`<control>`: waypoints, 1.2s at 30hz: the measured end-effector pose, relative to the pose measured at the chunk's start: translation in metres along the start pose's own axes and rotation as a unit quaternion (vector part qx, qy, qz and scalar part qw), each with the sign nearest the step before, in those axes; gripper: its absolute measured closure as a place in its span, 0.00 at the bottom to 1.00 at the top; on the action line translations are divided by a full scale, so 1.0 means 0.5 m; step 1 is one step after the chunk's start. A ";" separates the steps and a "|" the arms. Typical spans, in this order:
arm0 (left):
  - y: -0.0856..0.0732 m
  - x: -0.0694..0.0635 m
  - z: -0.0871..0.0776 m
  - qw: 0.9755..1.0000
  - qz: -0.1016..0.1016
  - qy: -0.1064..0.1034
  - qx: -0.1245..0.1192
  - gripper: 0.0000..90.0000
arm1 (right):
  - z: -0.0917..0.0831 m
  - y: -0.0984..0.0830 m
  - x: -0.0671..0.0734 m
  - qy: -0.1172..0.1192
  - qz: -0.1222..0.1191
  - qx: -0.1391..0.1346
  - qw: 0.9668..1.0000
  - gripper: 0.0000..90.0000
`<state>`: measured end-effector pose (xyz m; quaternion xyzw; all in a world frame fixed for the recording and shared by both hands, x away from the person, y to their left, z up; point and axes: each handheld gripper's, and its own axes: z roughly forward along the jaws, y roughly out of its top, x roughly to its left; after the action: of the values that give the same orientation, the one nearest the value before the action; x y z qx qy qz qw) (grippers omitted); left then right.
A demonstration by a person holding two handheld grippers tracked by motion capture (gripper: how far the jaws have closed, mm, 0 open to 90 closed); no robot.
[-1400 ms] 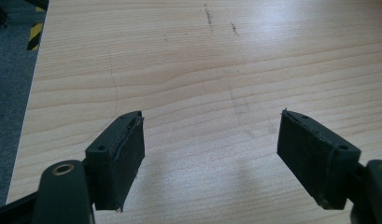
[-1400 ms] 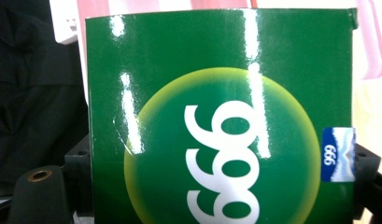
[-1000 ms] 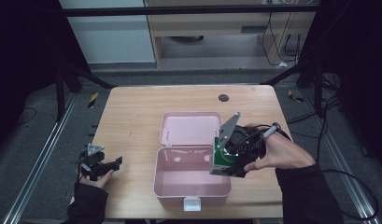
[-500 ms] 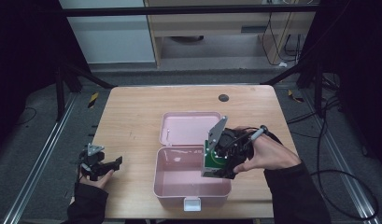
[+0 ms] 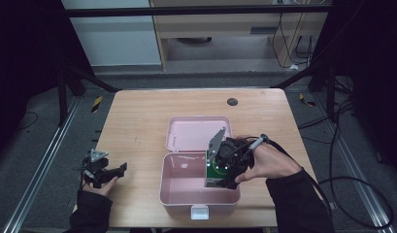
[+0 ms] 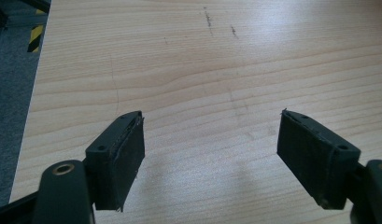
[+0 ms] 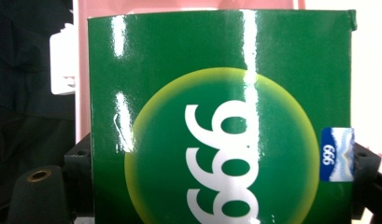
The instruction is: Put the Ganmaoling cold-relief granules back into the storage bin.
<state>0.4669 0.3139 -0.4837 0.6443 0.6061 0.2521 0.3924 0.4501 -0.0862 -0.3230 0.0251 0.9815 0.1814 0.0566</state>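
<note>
The right gripper's [image 5: 220, 175] 2 fingers [image 7: 81, 177] are clamped on the flanks of a green carton [image 7: 216, 121] printed with "999" inside a yellow disc, with a small blue "999" label on one edge. In the high view that carton has travelled from over the tray's right rim 1 second ago to a spot lower down and inside the pink lunch box's [image 5: 186, 201] front tray — so the placing is, I judge, nearly done, with only the last bit of lowering and the release left. The carton stands on end, tilted: its long axis runs roughly up and down, and the far end points down into the tray. Whether it touches the tray floor I cannot tell. The box's open lid [image 5: 186, 131] lies flat behind the tray. The left gripper [image 5: 108, 172] rests at the table's [image 5: 138, 111] left edge — its fingers [image 6: 118, 154] spread wide over bare wood, holding nothing.
</note>
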 end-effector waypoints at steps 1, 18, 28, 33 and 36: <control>0.000 0.000 0.000 1.000 0.000 0.000 0.000 0.25 | 0.004 0.001 0.000 0.001 -0.002 0.002 1.000 0.17; 0.000 0.000 -0.001 1.000 0.000 -0.001 -0.002 0.25 | 0.048 0.006 0.005 0.010 -0.011 0.009 1.000 0.18; 0.001 0.000 -0.001 1.000 0.000 -0.001 -0.002 0.25 | 0.078 -0.003 0.004 0.020 -0.009 0.010 1.000 0.18; 0.000 0.000 0.000 1.000 0.001 -0.001 -0.001 0.25 | 0.101 -0.015 0.002 0.022 -0.006 0.023 0.999 0.17; 0.001 -0.001 0.000 1.000 0.002 -0.001 -0.003 0.25 | 0.108 -0.015 0.001 0.022 -0.010 0.020 0.999 0.17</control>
<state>0.4670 0.3133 -0.4833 0.6444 0.6038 0.2540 0.3945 0.4557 -0.0743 -0.3759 0.0128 0.9862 0.1613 0.0358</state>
